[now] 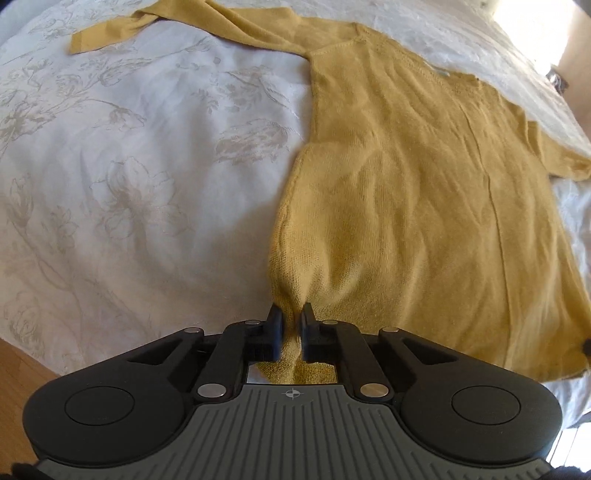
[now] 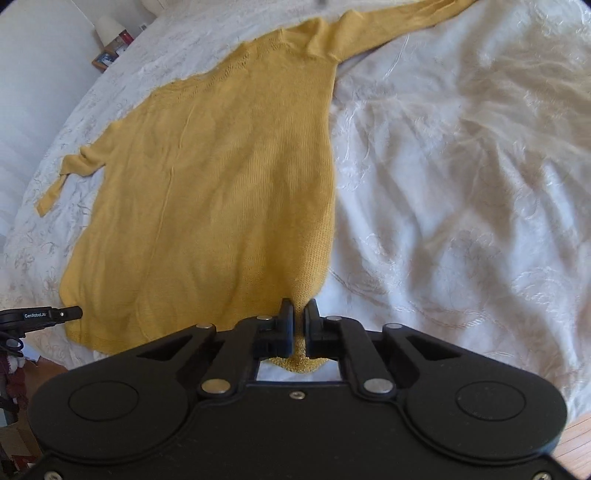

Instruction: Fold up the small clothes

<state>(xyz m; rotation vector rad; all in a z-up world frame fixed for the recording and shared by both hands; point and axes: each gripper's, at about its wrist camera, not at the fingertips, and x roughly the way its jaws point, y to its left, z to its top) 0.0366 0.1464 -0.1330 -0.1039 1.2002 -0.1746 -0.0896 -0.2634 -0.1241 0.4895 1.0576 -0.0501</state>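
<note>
A mustard yellow knit sweater (image 1: 424, 192) lies flat on a white bed, hem toward me, neck at the far end. Its long sleeve (image 1: 155, 26) stretches off to the far left in the left wrist view. My left gripper (image 1: 291, 314) is shut on the hem's left corner, with knit bunched between the pads. In the right wrist view the same sweater (image 2: 221, 177) fills the left half, and my right gripper (image 2: 300, 308) is shut on the hem's right corner. The left gripper's tip (image 2: 70, 314) shows at the sweater's other corner.
The white floral bedspread (image 1: 129, 166) runs wide to the left, and the wrinkled bedspread (image 2: 461, 184) to the right of the sweater. Wooden floor (image 1: 14, 373) shows at the bed's near edge. A nightstand with a lamp (image 2: 109, 33) and small items stands at the far left.
</note>
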